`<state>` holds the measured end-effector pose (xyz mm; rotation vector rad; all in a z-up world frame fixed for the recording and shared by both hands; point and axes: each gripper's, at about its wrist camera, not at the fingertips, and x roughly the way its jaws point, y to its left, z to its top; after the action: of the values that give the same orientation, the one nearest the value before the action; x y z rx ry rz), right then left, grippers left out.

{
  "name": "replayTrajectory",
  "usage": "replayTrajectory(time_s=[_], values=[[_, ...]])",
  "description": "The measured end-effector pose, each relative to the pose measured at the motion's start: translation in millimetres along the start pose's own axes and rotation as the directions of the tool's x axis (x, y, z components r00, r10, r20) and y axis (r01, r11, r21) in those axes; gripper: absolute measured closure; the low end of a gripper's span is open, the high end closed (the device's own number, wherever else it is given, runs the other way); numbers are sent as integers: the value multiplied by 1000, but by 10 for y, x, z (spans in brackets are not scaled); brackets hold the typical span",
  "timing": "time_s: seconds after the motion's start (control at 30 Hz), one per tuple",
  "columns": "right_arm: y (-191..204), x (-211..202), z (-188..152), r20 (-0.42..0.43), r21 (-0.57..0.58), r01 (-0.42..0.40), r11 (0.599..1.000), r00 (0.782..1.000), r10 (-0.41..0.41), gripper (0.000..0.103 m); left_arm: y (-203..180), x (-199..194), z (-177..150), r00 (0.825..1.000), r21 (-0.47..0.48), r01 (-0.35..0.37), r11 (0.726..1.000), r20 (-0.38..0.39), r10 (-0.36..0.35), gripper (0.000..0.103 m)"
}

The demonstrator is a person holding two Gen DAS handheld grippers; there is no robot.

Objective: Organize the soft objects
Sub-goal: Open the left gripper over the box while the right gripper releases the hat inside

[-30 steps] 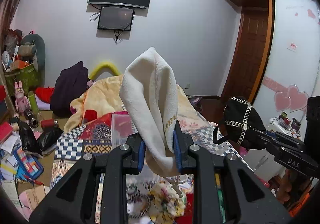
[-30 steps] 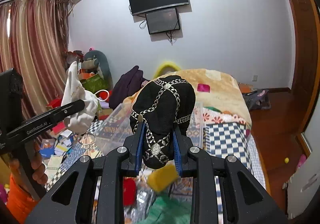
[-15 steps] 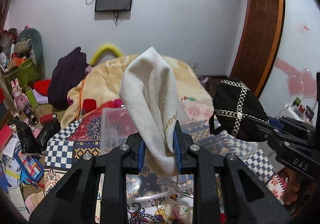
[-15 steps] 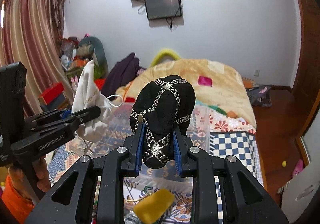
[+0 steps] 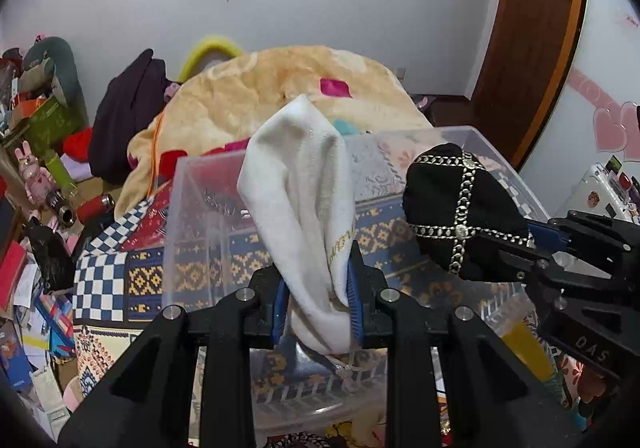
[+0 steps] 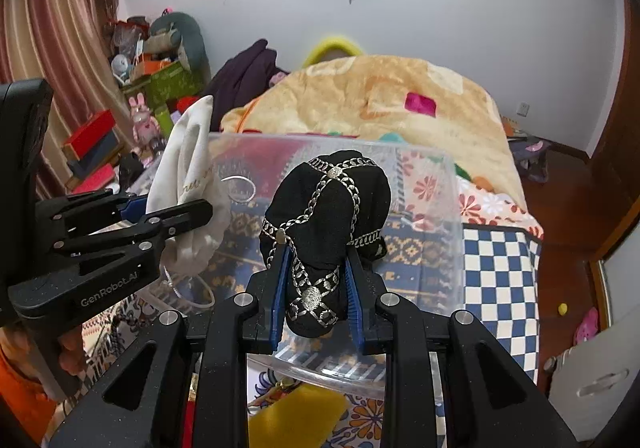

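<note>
We have lowered both grippers over the clear bin: left gripper clamps the white cloth, right gripper clamps the black pouch, ready for dropping in.

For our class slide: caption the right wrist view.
Right gripper holds a black chain-trimmed pouch over a clear bin.

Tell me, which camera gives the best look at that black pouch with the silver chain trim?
The right wrist view: the black pouch sits centred and close, pinched in the right tool, chain trim sharp. The left wrist view shows the pouch from the side, further off.
</note>
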<state>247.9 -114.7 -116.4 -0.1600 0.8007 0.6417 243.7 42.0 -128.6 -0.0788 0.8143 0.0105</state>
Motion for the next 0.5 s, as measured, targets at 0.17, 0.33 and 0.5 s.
replayTrajectory(time_s=[0.17, 0.33, 0.5], values=[[1, -8, -3, -14, -7, 7, 1000, 1000, -7, 74, 5, -39, -40, 1000, -2, 3, 1000, 10, -3, 53], [-8, -91, -1, 3, -6, 2, 1000, 1000, -2, 68, -35, -212, -47, 999, 9, 1, 1000, 50, -1, 41], [-15, -246, 22, 48, -16, 8, 1000, 999, -7, 66, -54, -428, -33, 995, 21, -4, 1000, 100, 2, 34]])
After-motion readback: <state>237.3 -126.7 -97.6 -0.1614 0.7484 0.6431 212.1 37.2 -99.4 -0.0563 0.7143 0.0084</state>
